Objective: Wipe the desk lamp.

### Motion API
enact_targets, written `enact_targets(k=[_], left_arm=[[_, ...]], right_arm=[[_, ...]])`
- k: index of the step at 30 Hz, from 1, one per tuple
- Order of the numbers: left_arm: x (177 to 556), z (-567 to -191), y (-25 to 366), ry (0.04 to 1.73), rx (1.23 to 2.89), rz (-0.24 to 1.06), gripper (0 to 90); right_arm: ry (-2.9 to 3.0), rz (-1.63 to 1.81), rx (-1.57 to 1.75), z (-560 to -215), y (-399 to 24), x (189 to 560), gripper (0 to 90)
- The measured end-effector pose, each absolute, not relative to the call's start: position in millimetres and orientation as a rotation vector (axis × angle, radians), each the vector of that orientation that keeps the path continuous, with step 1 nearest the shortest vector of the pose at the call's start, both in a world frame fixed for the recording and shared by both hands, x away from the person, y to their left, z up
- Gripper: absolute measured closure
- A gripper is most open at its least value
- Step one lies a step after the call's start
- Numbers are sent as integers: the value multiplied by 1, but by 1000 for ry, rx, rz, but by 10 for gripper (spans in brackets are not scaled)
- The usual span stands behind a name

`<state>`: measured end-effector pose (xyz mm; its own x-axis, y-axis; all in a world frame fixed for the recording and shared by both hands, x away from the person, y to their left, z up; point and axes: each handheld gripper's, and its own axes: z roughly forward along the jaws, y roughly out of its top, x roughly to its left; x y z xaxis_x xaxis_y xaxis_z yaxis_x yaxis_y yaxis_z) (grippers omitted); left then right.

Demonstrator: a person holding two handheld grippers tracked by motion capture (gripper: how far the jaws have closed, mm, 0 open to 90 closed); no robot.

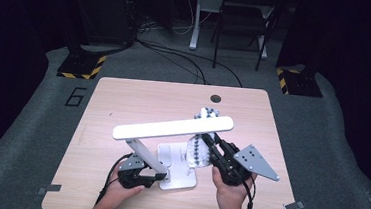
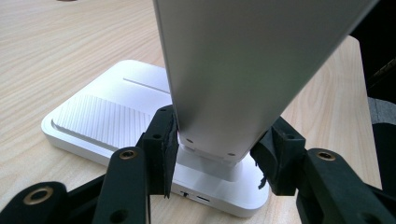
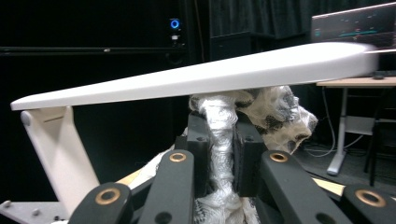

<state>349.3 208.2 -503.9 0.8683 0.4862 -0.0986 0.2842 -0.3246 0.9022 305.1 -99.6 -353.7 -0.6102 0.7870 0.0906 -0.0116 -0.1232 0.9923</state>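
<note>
While left tool (image 2: 212, 154) clamped on lamp arm (image 2: 243, 70), cloth (image 3: 222, 135) pinched in right tool (image 3: 219, 154), under lamp head (image 3: 196, 79)

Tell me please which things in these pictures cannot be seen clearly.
- Lamp base: in the high view the lamp head and stem cover part of it.
- Cloth: in the right claw view its lower end is hidden behind the right claw.
- Lamp head tip: blurred in that view.
- Small port on the base edge: too small to identify in the left claw view.
</note>
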Motion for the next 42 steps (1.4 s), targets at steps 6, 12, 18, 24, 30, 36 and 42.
enact_targets(k=[6,12,18,24,30,36,42], left_arm=[[350,-505,209,565,1920,221,531],[350,-504,210,566,1932,212,532],[350,-504,208,572,1928,224,532],[350,-505,208,576,1922,222,532],[350,-505,209,575,1919,221,531],[349,-505,209,580,1935,231,503],[349,-506,207,576,1948,232,493]], right_arm=[[1536,1781,902,-353,-114,304,799],[1513,1769,921,-351,-126,304,799],[1503,1764,936,-351,-134,304,800],[1514,1773,937,-355,-130,303,799],[1542,1770,919,-357,-123,303,799],[1583,1761,891,-360,-115,301,799],[1618,1770,893,-367,-107,301,798]])
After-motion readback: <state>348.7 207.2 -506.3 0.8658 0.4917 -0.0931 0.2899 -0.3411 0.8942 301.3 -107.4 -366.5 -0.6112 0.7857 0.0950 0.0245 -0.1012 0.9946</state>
